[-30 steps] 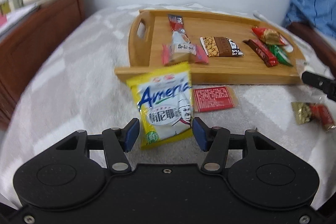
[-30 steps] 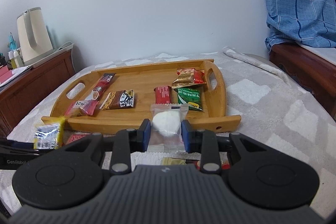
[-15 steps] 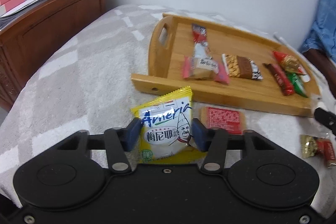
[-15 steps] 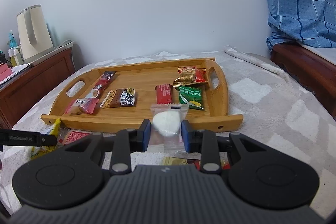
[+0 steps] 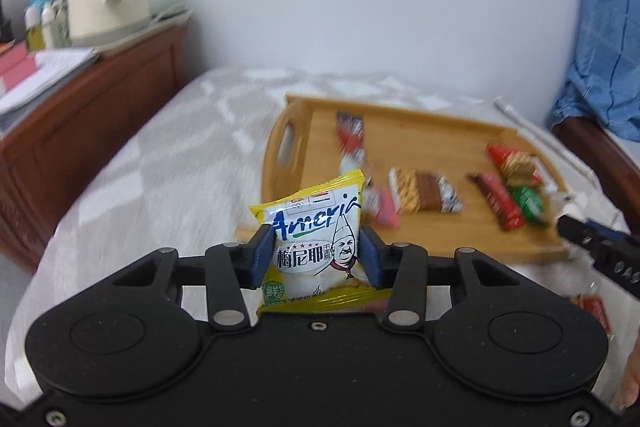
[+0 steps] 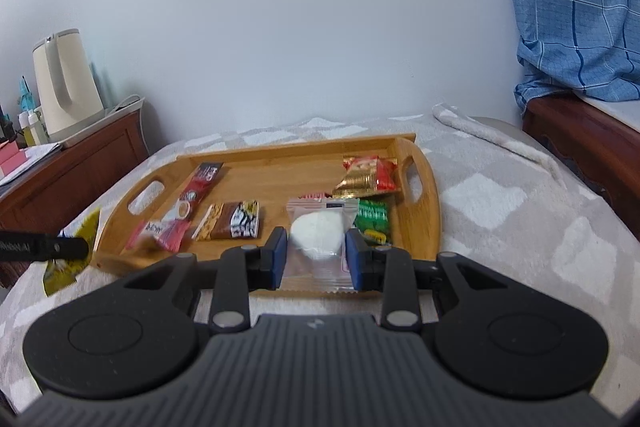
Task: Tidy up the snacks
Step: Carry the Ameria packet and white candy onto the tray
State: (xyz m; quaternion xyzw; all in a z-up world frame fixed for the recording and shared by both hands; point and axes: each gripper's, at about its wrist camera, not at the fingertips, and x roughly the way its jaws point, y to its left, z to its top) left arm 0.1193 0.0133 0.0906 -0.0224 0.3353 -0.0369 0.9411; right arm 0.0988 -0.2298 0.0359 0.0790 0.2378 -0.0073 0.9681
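Bamboo tray (image 6: 434, 211) on the bed already holds several snacks, while the left hand-held gripper (image 5: 316, 255), jaws closing, pinches a yellow packet (image 5: 316, 243) before it and the right hand-held gripper (image 6: 316, 255) clamps a clear-wrapped white cake (image 6: 317, 233) at its near rim, both unplaced.

A yellow snack packet (image 5: 316, 239) with blue lettering and a chef's face stood upright, clear of the blanket, just in front of the wooden tray (image 6: 430, 211). A clear packet holding a round white sweet (image 6: 318, 237) stood upright over the tray's near rim. Inside the tray lay a red-and-black sachet (image 6: 200, 183), a pink wrapped sweet (image 6: 162, 233) and a brown-and-white bar (image 6: 232, 221) toward the left, and a green packet (image 6: 372, 217) with a gold-and-red packet (image 6: 368, 177) behind it toward the right handle.
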